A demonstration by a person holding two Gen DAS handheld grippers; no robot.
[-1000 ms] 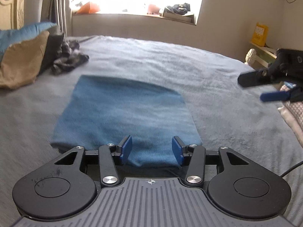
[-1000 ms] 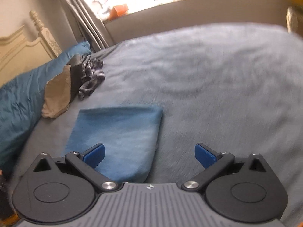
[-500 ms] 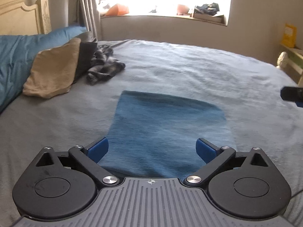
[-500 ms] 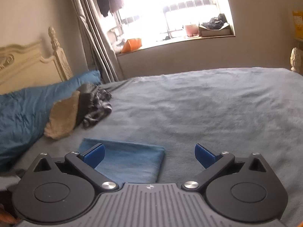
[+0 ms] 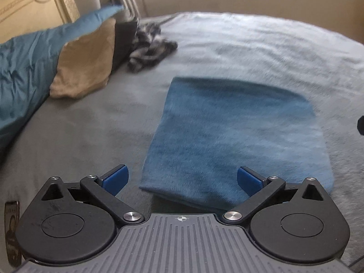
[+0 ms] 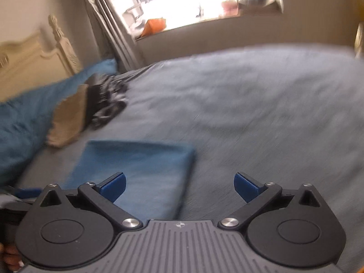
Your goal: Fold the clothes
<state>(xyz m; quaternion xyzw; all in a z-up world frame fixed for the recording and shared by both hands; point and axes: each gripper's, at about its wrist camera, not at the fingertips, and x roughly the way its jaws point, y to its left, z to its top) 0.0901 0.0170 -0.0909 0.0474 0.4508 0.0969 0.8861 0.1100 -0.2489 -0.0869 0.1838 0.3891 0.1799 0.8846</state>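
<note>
A folded blue cloth (image 5: 238,136) lies flat on the grey bedspread (image 5: 261,45). My left gripper (image 5: 182,179) hangs open over the cloth's near left corner, its blue pads wide apart and nothing pinched between them. In the right wrist view the same blue cloth (image 6: 136,168) lies low and left of centre. My right gripper (image 6: 179,185) is open above the cloth's near right edge, its left pad over the cloth and its right pad over bare bedspread (image 6: 261,113). The picture there is blurred by motion.
A tan cushion (image 5: 86,63), a dark cushion and a crumpled black-and-white garment (image 5: 150,47) lie against a blue pillow (image 5: 27,68) at the left. A cream headboard (image 5: 34,4) stands behind. A window sill (image 6: 204,20) with items runs along the far wall.
My left gripper let go of the cloth's near edge, spread wide and swung left and downward. The right wrist view tipped up to the window, then back down toward the cloth.
</note>
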